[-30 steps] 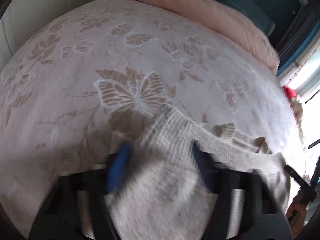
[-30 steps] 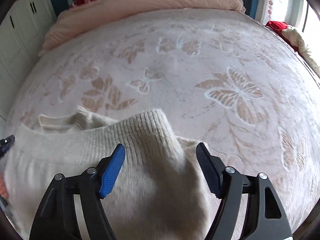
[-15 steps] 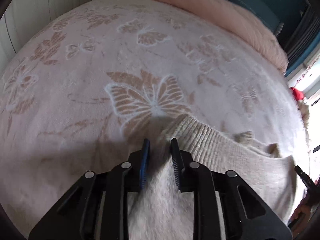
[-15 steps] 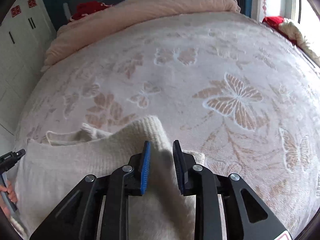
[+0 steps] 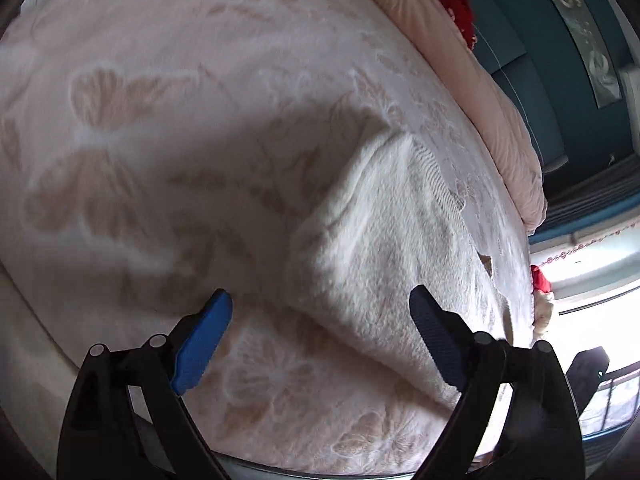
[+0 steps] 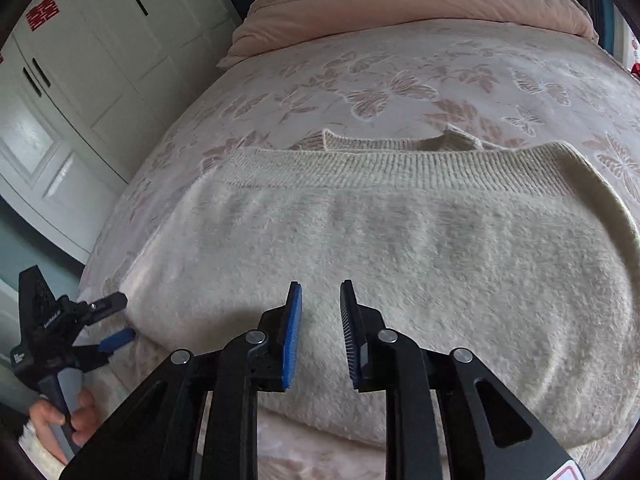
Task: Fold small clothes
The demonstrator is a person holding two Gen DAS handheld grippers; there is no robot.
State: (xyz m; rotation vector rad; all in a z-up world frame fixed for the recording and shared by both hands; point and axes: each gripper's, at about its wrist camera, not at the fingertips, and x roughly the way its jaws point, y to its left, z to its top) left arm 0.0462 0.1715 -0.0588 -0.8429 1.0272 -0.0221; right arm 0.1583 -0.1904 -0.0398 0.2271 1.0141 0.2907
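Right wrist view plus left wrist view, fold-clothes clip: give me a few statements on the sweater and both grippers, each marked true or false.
1. The cream sweater lies on the butterfly bedspread. True.
2. The left gripper is clamped on the sweater. False: it is wide open, holding nothing.
3. The right gripper has its fingers close together above the knit. True; a narrow gap remains.
4. The sweater's ribbed band faces the folded pink quilt. True.
5. The wardrobe is dark brown. False: white.
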